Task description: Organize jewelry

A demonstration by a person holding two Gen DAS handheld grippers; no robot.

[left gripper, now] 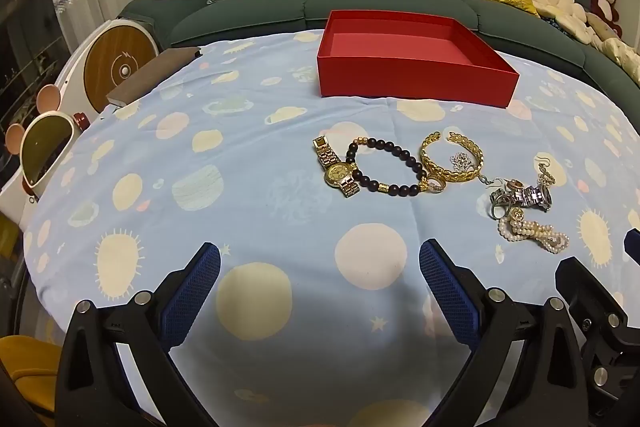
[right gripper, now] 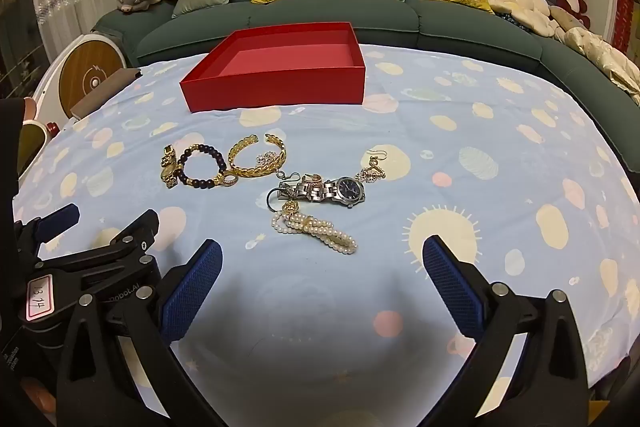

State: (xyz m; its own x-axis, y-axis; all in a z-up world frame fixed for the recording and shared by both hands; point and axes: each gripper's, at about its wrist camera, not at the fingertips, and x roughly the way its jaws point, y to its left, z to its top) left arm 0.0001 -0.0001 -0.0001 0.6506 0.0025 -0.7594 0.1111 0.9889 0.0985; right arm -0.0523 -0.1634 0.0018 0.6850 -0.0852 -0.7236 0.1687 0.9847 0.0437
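Green sofa (cushions, plush toys) behind table.

Item count: jewelry and container
Two watches: gold watch, silver watch; three bracelets: beaded bracelet, gold bangle, pearl bracelet; one red box.

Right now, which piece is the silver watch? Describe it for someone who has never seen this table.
Start at the red box on the blue tablecloth. Nearer the camera lies the jewelry; the silver watch sits just beyond the pearl bracelet. It alone has a dark blue dial.
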